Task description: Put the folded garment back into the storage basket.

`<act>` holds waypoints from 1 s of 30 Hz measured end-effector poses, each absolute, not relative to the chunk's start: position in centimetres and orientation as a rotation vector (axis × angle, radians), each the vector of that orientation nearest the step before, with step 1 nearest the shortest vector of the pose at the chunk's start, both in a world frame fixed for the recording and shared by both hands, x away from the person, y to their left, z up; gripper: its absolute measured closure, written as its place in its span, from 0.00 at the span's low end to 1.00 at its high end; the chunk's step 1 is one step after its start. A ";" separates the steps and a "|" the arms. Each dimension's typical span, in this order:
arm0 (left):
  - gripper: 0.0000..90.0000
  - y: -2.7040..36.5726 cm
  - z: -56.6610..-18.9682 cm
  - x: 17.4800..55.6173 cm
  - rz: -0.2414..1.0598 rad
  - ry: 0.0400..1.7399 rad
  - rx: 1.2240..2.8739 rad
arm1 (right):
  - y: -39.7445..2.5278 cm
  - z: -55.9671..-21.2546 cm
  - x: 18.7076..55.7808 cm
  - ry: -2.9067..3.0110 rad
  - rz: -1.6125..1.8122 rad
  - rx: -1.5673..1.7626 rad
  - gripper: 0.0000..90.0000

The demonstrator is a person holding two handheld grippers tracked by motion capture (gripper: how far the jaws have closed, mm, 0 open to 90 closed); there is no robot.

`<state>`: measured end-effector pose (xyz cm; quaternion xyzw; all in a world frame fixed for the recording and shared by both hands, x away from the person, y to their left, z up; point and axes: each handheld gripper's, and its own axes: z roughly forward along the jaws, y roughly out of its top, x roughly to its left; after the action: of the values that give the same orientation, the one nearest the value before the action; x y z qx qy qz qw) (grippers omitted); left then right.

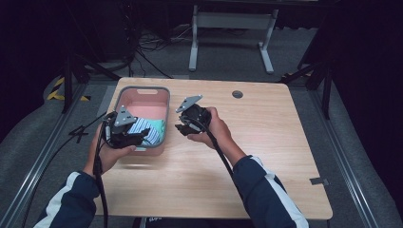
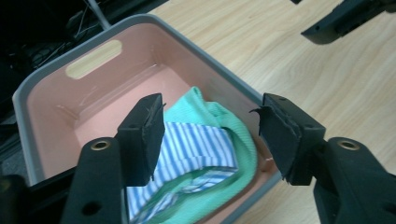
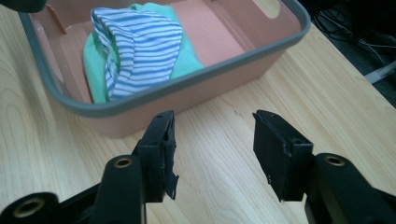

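You sit at a light wood table (image 1: 266, 142) in what looks like a recording lab: beyond the table, loose cables (image 1: 147, 47) trail over grey carpet, black curtains darken both sides, and metal rails (image 1: 354, 180) flank it.

A pink basin (image 1: 157, 99) with a grey rim is seen on a light wood-grain table (image 1: 266, 152). Inside it, a mint-green cloth (image 3: 187, 60) is topped by a blue-and-white striped cloth (image 3: 140, 44). The left gripper (image 2: 210, 135) and the right gripper (image 3: 212, 149) are black. Dark navy sleeves (image 1: 266, 194) with white stripes are worn. The floor (image 1: 228, 52) is grey.
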<state>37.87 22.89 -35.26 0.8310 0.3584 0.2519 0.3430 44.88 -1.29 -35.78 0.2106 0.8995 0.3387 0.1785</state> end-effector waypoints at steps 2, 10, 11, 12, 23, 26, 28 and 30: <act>0.42 22.5 -35.4 37.7 0.645 0.914 2.163 | -2.2 -35.8 44.6 2.536 0.954 0.609 0.52; 0.30 20.7 -36.1 36.9 0.611 0.873 2.176 | -4.6 -36.1 43.9 2.522 0.944 0.621 0.42; 0.27 20.5 -36.2 36.8 0.601 0.866 2.183 | -4.9 -36.2 43.8 2.521 0.939 0.620 0.42; 0.27 20.3 -36.3 36.7 0.590 0.859 2.187 | -5.2 -36.3 43.7 2.519 0.933 0.622 0.39; 0.21 17.7 -37.5 35.4 0.569 0.745 2.248 | -8.7 -37.1 42.4 2.499 0.891 0.644 0.33; 0.21 17.0 -38.0 34.9 0.568 0.710 2.271 | -9.6 -37.5 42.0 2.491 0.870 0.649 0.33; 0.21 16.6 -38.4 34.6 0.564 0.690 2.278 | -10.5 -37.9 41.6 2.491 0.866 0.656 0.33; 0.21 16.2 -38.6 34.3 0.556 0.665 2.288 | -11.2 -38.2 41.2 2.488 0.860 0.661 0.33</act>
<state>34.33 16.23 -38.62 0.8793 0.2556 0.2138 0.3404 41.24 -11.18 -38.25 0.2381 0.8958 0.3097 0.2121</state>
